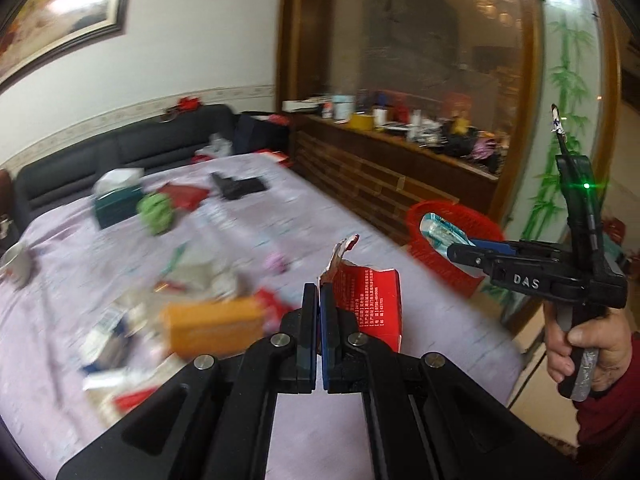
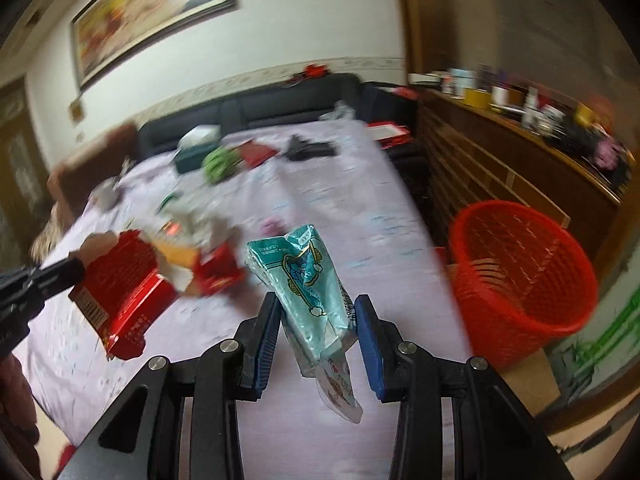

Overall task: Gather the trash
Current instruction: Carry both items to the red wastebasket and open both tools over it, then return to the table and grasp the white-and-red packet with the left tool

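My left gripper [image 1: 320, 292] is shut on the edge of a torn red carton [image 1: 366, 300], held up over the lilac tablecloth [image 1: 320, 216]. The same carton [image 2: 120, 280] shows at the left of the right wrist view, on the tip of the left gripper [image 2: 78, 268]. My right gripper [image 2: 318, 312] holds a teal plastic packet [image 2: 304, 280] between its blue pads, upright, with a loose flap hanging below. In the left wrist view the right gripper [image 1: 456, 254] carries that packet [image 1: 440, 232] in front of the red basket [image 1: 424, 208]. The basket [image 2: 520, 312] stands off the table's right edge.
More litter lies on the table: an orange box [image 1: 212, 324], a green ball-like thing [image 1: 156, 208], a teal tissue box [image 1: 116, 200], a black item [image 1: 236, 186], a cup [image 1: 18, 260]. A dark sofa [image 1: 120, 152] lies behind, a cluttered wooden sideboard [image 1: 400, 184] to the right.
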{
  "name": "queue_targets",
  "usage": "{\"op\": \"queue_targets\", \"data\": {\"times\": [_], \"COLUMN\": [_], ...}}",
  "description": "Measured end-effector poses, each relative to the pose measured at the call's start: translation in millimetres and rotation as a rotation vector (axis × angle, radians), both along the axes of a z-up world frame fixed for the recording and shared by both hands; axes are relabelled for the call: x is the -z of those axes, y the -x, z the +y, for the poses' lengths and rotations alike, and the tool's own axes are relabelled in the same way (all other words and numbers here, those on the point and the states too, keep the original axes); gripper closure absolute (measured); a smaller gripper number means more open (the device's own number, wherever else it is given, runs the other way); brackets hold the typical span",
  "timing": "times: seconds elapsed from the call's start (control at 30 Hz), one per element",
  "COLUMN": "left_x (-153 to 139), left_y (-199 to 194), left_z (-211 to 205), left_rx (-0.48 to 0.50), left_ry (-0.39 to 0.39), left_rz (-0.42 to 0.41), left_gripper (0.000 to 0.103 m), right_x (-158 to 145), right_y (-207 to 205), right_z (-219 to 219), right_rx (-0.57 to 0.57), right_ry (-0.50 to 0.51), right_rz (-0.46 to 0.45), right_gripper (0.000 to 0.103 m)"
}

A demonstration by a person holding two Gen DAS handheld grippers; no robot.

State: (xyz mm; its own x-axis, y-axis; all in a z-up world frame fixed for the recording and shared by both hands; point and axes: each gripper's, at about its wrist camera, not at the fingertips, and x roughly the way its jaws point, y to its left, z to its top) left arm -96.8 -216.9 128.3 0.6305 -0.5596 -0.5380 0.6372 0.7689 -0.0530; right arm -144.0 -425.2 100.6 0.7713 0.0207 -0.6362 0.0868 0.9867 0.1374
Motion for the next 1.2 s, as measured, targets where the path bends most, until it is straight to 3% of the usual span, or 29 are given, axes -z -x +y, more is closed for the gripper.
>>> {"op": "queue_targets", "data": {"times": [0.13,0.27,0.53,0.57,0.6,0.63,0.67,0.9,1.2], "left_x": [-13.1,-16.5,7.6,13.0,18.7,22.0,24.7,13.2,12.7], "left_y": [-8.6,-20.2,-44.9,-49.1,-52.9,-54.3,-55.4,-26.6,8.6], "left_z": [-61.5,-122.1,-222.3,-230.4,-236.9,-239.7,-239.1,-194.8,-82.5], "left_rx": [0.078,0.136,0.157,0.154,0.153,0.146,0.136,0.137,0.050], "left_ry": [0.015,0.036,0.007,0.009,0.004,-0.005,-0.007,-0.021,-0.006], "left_rz": [-0.028,-0.003,0.051,0.064,0.080,0.088,0.089,0.012,0.042], "left_gripper": [0.102,0.102,0.101,0.091,0.066,0.055,0.051,0.049,0.044], "right_x": [-14.9,-24.7,-7.6,-5.5,-2.9,-1.2,1.0,-3.4,-15.7], "right_y": [9.7,14.3,1.3,-0.7,-2.3,-5.1,-8.0,2.7,16.8], "right_z": [-58.9,-122.4,-204.3,-209.6,-215.1,-220.8,-226.2,-224.3,-134.2], "right_rx": [0.113,0.213,0.326,0.338,0.347,0.356,0.369,0.367,0.164], "right_ry": [-0.037,-0.108,-0.220,-0.220,-0.221,-0.221,-0.218,-0.205,-0.232], "right_rz": [-0.031,-0.045,-0.008,-0.006,-0.003,-0.001,0.003,-0.024,-0.076], "right_gripper": [0.062,0.061,0.058,0.054,0.052,0.045,0.040,0.040,0.040]}}
